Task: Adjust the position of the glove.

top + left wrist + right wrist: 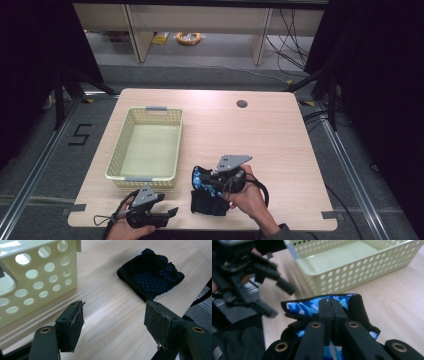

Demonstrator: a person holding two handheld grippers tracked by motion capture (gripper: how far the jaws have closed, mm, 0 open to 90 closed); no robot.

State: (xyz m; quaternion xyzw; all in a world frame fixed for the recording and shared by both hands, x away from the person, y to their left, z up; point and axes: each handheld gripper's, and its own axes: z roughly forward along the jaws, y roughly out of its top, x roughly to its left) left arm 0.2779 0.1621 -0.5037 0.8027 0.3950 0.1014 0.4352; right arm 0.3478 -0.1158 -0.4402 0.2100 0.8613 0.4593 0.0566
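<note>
A glove with a blue camouflage pattern (299,307) hangs lifted off the wooden table, and my right gripper (332,303) is shut on its fabric. From above, that glove (200,176) and my right gripper (207,181) hover just right of the basket's near corner. A second glove, black with blue dots (152,277), lies flat on the table near the front edge (207,205). My left gripper (113,317) stands open over bare wood with nothing between its pads. It rests at the front left (172,213) and points toward the black glove.
A pale yellow perforated basket (116,165) stands on the table's left half with nothing in it. Its wall (37,277) is close on the left of my left gripper. The table's front edge (200,229) runs just under both hands. A cable hole (242,104) sits far back.
</note>
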